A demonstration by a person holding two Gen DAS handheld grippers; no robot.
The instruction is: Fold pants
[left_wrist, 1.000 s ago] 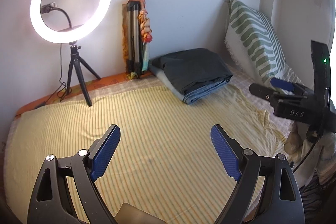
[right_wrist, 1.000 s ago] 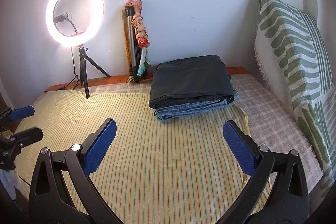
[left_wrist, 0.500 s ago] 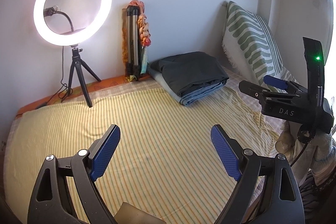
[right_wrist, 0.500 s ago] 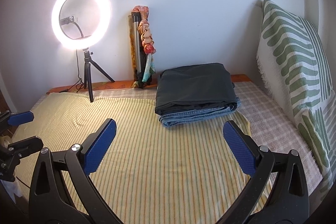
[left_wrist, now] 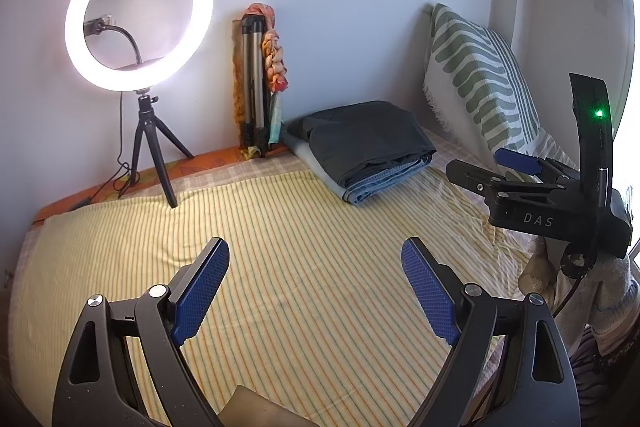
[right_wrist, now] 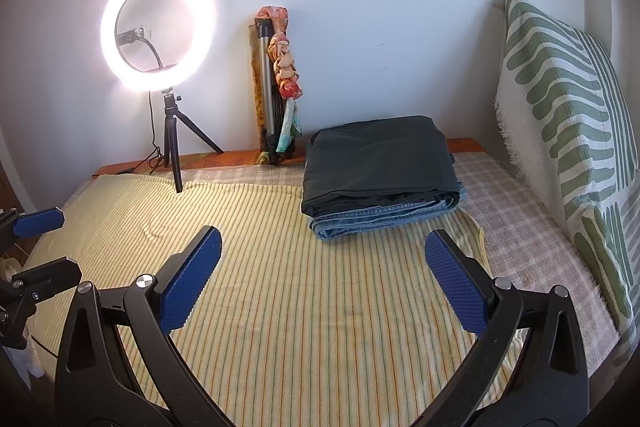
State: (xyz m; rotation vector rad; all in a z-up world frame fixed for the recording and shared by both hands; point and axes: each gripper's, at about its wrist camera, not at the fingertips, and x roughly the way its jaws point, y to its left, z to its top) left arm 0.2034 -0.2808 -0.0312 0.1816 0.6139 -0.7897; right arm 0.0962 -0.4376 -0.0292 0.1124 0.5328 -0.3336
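A stack of folded pants, dark grey ones on top of blue jeans, lies at the back of the bed on the yellow striped sheet. It also shows in the left wrist view. My left gripper is open and empty above the sheet's middle. My right gripper is open and empty, in front of the stack and apart from it. The right gripper also shows in the left wrist view, and the left gripper at the right wrist view's left edge.
A lit ring light on a small tripod stands at the back left. A folded tripod with a cloth tied on it leans on the wall. A green-patterned pillow stands at the right. A checked sheet lies under the striped one.
Both grippers have drifted slightly, so the ring light and pants stack shift right in the right wrist view; the right gripper has moved left in the left wrist view. Both stay open.
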